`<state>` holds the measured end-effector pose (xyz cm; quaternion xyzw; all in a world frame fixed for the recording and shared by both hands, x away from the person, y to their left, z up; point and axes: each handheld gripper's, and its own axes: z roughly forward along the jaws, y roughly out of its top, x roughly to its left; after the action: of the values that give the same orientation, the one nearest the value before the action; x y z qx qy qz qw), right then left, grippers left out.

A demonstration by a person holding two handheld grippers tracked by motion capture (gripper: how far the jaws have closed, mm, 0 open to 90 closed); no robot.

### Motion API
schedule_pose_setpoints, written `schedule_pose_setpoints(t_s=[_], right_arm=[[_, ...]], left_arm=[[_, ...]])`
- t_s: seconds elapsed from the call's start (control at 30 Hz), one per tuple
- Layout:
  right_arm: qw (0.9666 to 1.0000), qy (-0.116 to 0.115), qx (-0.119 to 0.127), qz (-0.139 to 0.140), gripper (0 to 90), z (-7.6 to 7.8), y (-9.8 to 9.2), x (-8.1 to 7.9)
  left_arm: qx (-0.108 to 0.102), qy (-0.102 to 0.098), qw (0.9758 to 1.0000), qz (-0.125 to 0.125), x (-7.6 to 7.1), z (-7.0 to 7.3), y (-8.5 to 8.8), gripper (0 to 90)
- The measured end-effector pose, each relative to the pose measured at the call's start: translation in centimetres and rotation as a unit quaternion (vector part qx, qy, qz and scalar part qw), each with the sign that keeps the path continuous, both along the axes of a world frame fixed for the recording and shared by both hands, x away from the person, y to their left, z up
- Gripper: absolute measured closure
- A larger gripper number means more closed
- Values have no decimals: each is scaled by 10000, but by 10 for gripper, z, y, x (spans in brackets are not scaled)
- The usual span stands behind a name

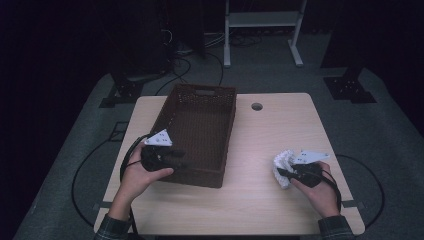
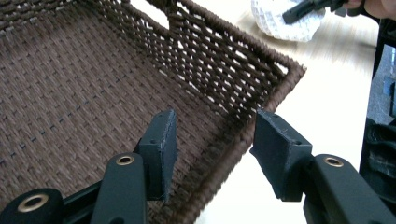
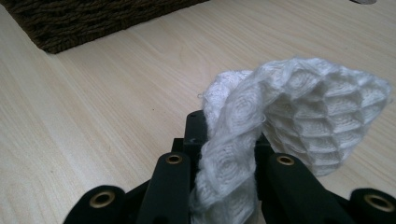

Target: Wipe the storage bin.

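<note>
The right gripper (image 3: 224, 158) pinches a white honeycomb-knit cloth (image 3: 299, 121) near the table's (image 1: 260, 200) right edge — bare pale wood lies all round it. The left gripper (image 2: 215, 149), jaws spread and empty, hangs over the brown woven basket's (image 1: 200, 125) near-left corner.

The right hand-held gripper (image 3: 224, 154) has its two black jaws pinched on a white waffle-knit cloth (image 3: 299, 112), which bunches up and flops over to the right. Beneath lies the pale wood-grain counter (image 3: 107, 107). A dark woven basket (image 3: 88, 18) sits at the top left corner.
</note>
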<state>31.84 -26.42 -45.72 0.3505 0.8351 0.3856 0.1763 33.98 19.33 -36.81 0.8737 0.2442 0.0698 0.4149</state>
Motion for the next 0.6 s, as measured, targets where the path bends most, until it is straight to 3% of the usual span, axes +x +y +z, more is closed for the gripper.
schedule_pose_setpoints(t_s=[0.13,0.23,0.43,0.6], right_arm=[[10000,4,-8,3,764,0,0,0],[10000,21,4,-18,764,0,-1,0],[10000,21,7,-24,764,0,-1,0],[10000,18,17,-38,764,0,-1,0]], left_arm=[[160,5,9999,-19,0,-3,6,495],[165,18,9998,-55,0,-5,9,517],[293,172,9987,-375,1,-15,3,618],[229,174,9986,-451,2,-16,-2,664]])
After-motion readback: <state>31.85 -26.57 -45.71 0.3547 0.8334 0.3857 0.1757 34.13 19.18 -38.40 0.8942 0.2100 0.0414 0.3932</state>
